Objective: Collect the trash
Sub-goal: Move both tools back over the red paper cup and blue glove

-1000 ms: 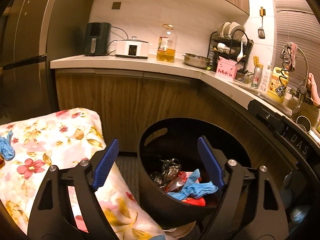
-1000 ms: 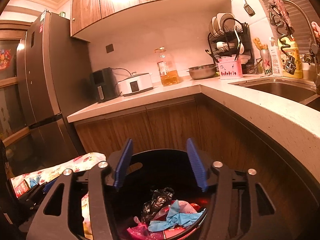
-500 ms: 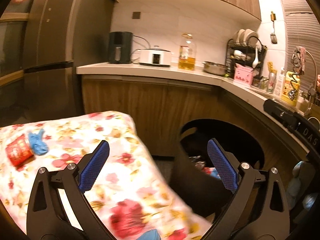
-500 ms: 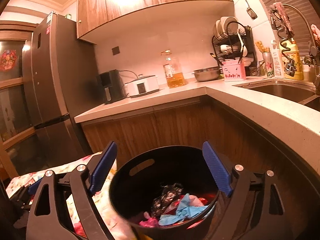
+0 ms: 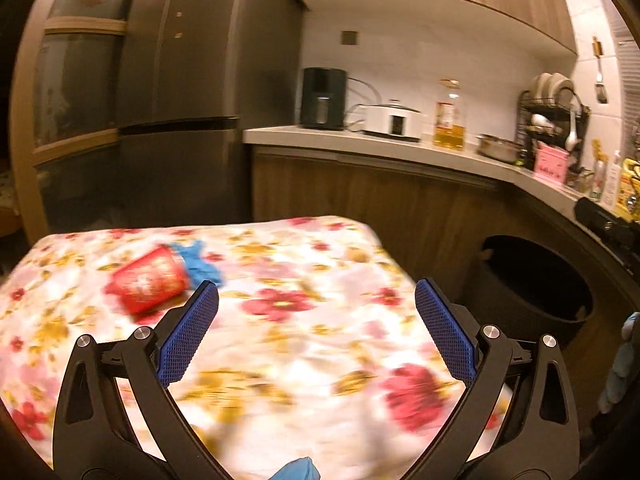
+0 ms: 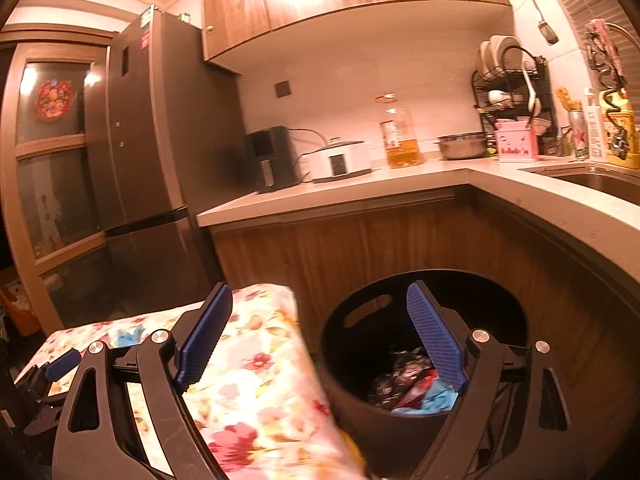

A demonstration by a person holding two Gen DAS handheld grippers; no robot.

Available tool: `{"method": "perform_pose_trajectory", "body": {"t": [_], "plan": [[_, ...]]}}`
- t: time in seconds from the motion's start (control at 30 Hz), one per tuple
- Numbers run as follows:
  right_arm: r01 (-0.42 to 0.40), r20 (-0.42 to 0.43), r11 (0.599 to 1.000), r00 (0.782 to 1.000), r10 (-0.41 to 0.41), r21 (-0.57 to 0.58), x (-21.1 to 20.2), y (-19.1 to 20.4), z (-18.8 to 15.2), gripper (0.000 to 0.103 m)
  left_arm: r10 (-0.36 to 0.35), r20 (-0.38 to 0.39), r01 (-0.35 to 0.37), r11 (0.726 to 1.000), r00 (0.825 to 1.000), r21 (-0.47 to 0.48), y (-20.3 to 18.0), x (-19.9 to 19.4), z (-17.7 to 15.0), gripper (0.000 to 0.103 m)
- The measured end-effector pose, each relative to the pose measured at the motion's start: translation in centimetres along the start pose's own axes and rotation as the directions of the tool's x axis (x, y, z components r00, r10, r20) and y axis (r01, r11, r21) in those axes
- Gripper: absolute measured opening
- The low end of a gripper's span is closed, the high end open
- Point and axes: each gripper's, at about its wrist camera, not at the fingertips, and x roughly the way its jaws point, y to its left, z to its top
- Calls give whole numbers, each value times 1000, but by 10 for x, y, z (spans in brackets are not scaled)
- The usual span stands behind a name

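Partly done — wrappers are binned in the black trash bin (image 6: 424,344); red packet (image 5: 148,280) and blue glove (image 5: 198,262) remain on the floral bench (image 5: 320,340); both tools — left tool (image 5: 316,336), right tool (image 6: 320,340) — are seen open, empty.

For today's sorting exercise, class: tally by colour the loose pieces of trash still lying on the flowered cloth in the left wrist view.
Red: 1, the red wrapper
Blue: 2, the blue glove beside it and a blue scrap at the near edge, partly cut off
Total: 3
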Motion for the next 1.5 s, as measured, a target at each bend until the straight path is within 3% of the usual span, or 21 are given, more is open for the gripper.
{"method": "perform_pose_trajectory", "body": {"t": [0.33, 0.47, 0.87, 1.17, 1.27, 1.37, 1.5], "plan": [[-132, -57, 990, 990, 129, -57, 24, 68, -17, 86, 168, -11, -169, 979, 986, -111, 101, 0, 0, 97], [-173, -89, 982, 982, 165, -82, 36, 97, -26, 86, 205, -20, -206, 968, 979, -143, 129, -3, -5, 97], [-244, -130, 965, 964, 231, -99, 62, 149, -38, 86, 173, -66, -182, 970, 983, -161, 176, 35, 4, 97], [-267, -145, 957, 957, 250, -114, 82, 168, -39, 86, 107, -165, -130, 982, 980, -137, 184, 78, 0, 97], [-285, -161, 951, 951, 265, -116, 90, 175, -43, 86, 98, -154, -123, 979, 983, -160, 188, 75, -2, 97], [-315, -192, 942, 938, 290, -115, 102, 185, -49, 86, 131, -138, -154, 972, 982, -175, 194, 65, -2, 97], [-380, -273, 920, 899, 342, -97, 123, 204, -61, 86, 220, -100, -237, 948, 970, -212, 208, 45, 0, 97]]}}
